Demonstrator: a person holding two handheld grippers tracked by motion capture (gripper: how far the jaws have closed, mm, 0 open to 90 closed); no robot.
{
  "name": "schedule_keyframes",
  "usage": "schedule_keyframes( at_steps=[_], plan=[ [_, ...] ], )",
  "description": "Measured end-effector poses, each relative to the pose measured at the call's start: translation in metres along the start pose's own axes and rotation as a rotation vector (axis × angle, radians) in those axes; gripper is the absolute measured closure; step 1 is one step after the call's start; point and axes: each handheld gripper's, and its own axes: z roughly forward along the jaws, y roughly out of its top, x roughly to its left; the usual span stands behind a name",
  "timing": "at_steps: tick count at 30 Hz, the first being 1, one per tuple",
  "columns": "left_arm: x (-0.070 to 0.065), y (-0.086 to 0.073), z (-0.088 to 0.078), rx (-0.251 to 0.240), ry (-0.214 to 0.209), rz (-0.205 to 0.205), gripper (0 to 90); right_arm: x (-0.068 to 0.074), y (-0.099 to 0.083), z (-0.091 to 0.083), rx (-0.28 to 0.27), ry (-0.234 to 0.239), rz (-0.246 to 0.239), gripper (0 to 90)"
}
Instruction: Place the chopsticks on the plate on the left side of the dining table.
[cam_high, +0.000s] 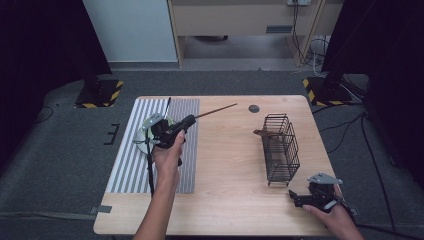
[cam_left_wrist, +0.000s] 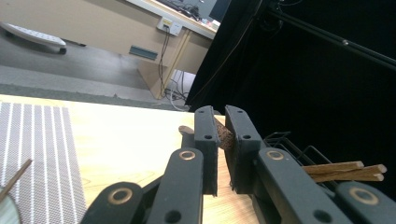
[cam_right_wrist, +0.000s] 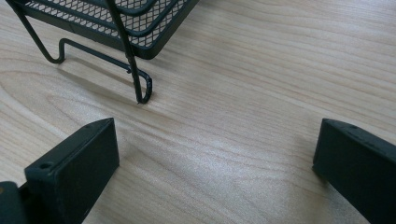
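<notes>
One chopstick (cam_high: 216, 110) sat clamped in the shut left gripper (cam_high: 187, 122), aimed toward the wire basket (cam_high: 281, 148) near the table's right edge, while the right gripper (cam_high: 295, 197) rested wide open, empty.

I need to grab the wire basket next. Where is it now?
In the high view the wire basket stands on the table's right half, just beyond the open right gripper.

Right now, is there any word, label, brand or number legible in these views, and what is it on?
None can be read.
The wall plate with cables plugged in has marks too small to read.
The yellow-black stripes on the stand base are hazard markings, not text.
</notes>
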Motion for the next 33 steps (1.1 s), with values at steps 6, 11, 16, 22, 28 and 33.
schedule_keyframes(
  at_steps=[6, 11, 16, 22, 28, 33],
  plan=[
    [0.007, -0.007, -0.004, 0.008, 0.02, 0.0, 83.6, 0.0, 0.0, 0.0, 0.0, 0.0, 0.0, 0.4],
    [0.012, -0.011, -0.007, 0.012, 0.034, -0.002, 83.6, 0.0, 0.0, 0.0, 0.0, 0.0, 0.0, 0.4],
    [0.015, -0.013, -0.01, 0.011, 0.041, -0.004, 83.6, 0.0, 0.0, 0.0, 0.0, 0.0, 0.0, 0.4],
    [0.017, -0.019, -0.012, 0.023, 0.055, -0.01, 83.6, 0.0, 0.0, 0.0, 0.0, 0.0, 0.0, 0.4],
    [0.02, -0.025, -0.014, 0.027, 0.058, -0.015, 83.6, 0.0, 0.0, 0.0, 0.0, 0.0, -0.001, 0.4],
    [0.024, -0.029, -0.017, 0.029, 0.069, -0.019, 83.6, 0.0, 0.0, 0.0, 0.0, 0.0, 0.0, 0.4]
  ],
)
